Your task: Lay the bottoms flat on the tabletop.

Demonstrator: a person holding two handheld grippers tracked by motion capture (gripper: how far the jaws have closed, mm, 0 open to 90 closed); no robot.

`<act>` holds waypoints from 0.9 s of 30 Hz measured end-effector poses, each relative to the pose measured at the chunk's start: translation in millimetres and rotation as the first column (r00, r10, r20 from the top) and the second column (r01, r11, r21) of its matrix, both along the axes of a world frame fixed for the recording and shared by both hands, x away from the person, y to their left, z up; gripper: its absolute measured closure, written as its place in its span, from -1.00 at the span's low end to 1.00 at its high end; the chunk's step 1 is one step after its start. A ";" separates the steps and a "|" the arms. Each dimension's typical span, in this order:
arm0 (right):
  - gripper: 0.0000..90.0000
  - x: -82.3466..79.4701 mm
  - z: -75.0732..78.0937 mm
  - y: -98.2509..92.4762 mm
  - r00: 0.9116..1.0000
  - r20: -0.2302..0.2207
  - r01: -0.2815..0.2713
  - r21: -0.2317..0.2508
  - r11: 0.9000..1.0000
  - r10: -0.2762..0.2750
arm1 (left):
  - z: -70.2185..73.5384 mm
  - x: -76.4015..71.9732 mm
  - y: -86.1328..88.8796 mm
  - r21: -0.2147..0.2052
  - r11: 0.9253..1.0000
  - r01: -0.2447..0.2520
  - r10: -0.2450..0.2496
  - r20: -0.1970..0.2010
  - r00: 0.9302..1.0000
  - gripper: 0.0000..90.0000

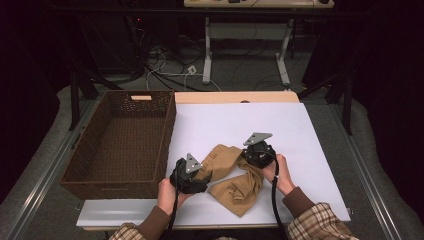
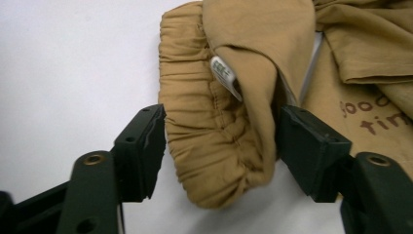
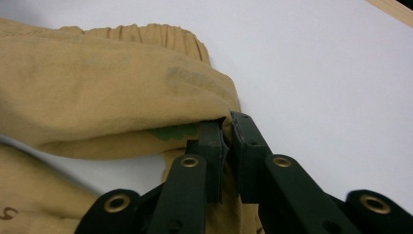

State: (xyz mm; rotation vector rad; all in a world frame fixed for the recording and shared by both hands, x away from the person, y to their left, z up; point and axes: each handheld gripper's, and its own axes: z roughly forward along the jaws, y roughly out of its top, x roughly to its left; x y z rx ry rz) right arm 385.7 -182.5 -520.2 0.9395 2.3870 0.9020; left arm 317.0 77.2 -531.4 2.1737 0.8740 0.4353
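Two grippers on tan shorts (image 1: 234, 175) near front edge of white tabletop (image 1: 300, 135). Right gripper (image 3: 227, 122) pinching a fold, left gripper (image 2: 221, 146) spread around elastic waistband (image 2: 204, 131), not pressing. Basket (image 1: 100, 181) off left edge, nearer left hand.

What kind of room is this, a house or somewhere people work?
Probably a lab or workshop, not a home. The white table stands on a bare grey floor, a tangle of cables lies behind it, and a second desk on metal legs stands farther back. The room around is dark.
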 end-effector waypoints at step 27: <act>-0.05 -1.0 0.2 -0.9 0.997 0.003 -0.079 -0.036 0.996 0.079 | -14.2 -1.0 -10.7 0.000 0.997 0.083 -0.083 -0.103 0.991 0.51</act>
